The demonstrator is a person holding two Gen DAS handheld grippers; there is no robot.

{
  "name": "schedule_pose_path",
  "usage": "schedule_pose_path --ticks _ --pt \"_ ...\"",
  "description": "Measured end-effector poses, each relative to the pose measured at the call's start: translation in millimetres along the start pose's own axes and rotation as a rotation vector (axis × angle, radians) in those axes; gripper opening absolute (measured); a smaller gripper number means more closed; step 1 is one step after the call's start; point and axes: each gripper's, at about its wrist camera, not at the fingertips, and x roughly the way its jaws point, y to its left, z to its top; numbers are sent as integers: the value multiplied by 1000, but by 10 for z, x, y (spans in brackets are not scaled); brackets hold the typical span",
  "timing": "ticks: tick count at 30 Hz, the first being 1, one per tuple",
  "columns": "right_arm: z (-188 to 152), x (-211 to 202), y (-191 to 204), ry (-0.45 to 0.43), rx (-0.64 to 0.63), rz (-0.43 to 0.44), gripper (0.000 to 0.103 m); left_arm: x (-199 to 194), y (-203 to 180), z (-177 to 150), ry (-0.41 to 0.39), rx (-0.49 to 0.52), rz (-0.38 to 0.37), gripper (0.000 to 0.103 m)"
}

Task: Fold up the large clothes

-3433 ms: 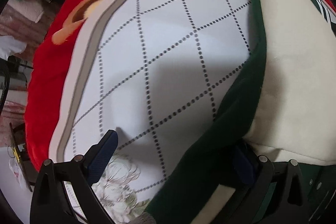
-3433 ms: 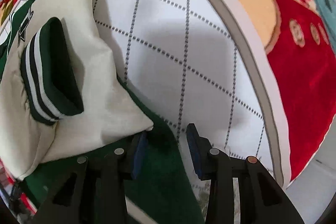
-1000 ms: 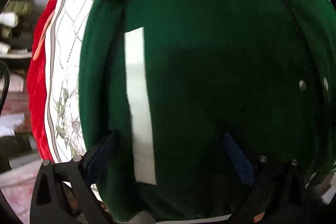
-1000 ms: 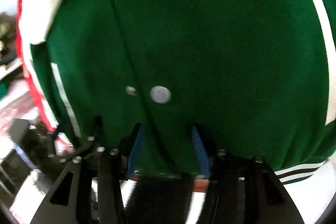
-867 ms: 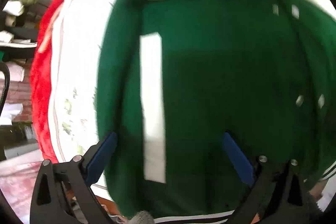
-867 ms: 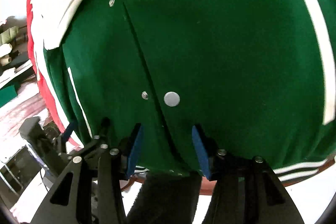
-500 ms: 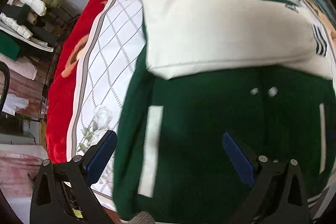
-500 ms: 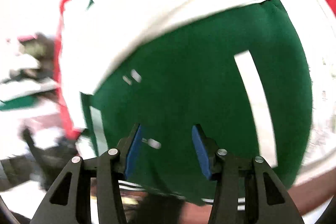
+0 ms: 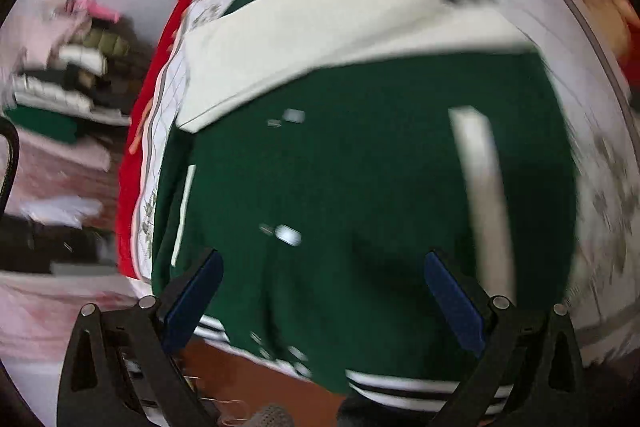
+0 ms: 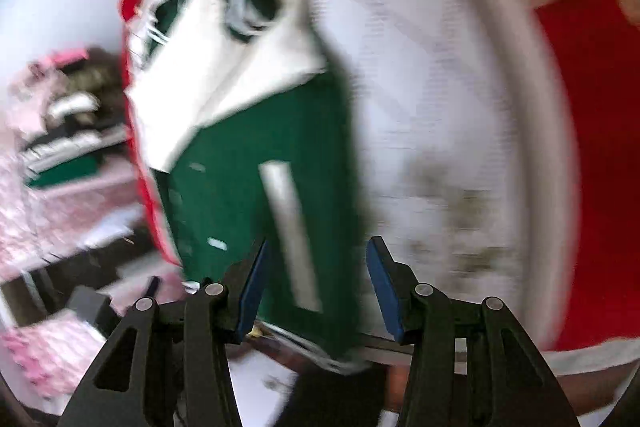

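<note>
A green varsity jacket (image 9: 360, 187) with cream sleeves (image 9: 320, 39) folded across its chest lies flat on the white quilted bed cover (image 9: 560, 27). Its striped hem hangs at the near edge. My left gripper (image 9: 326, 291) is open and empty, above the jacket's lower front. In the right wrist view the jacket (image 10: 248, 187) lies to the left, with a white pocket stripe (image 10: 288, 227) between the fingers. My right gripper (image 10: 316, 283) is open and empty, near the jacket's right hem corner. Both views are motion-blurred.
A red blanket (image 10: 600, 147) lies under the white cover (image 10: 440, 107) and shows at the right and far left. Shelves of stacked clothes (image 9: 68, 79) stand left of the bed. The bed's wooden front edge (image 9: 240, 367) runs under the hem.
Both grippers have pulled back from close over the green front. More of the jacket and bed shows now. Both views swing sideways; the right one now faces the jacket's right edge.
</note>
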Motion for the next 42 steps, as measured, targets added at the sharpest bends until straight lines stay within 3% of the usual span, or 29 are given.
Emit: schedule_pose_path --ticks 5,11,13,18,21,23,24,27,28,29,31,36,38,39,42 --pt "50 -171 -574 32 39 -78 52 -178 -923 -320 21 129 72 103" --pt "121 -155 -804 62 41 -129 52 72 -1371 -400 105 168 110 103" --pt "179 -135 -794 64 22 -144 52 267 -1336 -359 157 133 100 103" --pt "381 -159 -700 50 -25 -149 52 487 -954 -219 201 3 69 103" --pt "560 -81 -580 44 -59 -151 52 483 -668 -163 186 -62 144 103" --pt "694 -1 -499 43 -81 -129 54 485 -472 -122 177 -111 142 103" --pt "779 54 -449 42 -95 -113 60 504 -414 -102 174 -118 138 103" --pt "1063 245 -302 36 -133 -8 68 566 -389 -80 167 -105 120 100" --pt "1188 319 -246 30 -140 45 68 564 -381 -81 157 -106 104 88" --pt "1279 364 -209 23 -140 82 68 537 -391 -92 145 -113 73 62" --pt "1531 476 -131 7 -122 194 69 421 -438 -96 116 -124 11 25" --pt "2023 752 50 23 -63 375 71 197 -406 -87 63 -172 -7 16" --pt "2132 841 132 26 -44 384 69 131 -319 -84 40 -189 -16 15" --pt "2184 883 182 20 -34 365 55 103 -292 -70 31 -193 -21 14" --pt "2198 869 265 6 9 333 32 16 -168 -42 7 -218 -42 13"
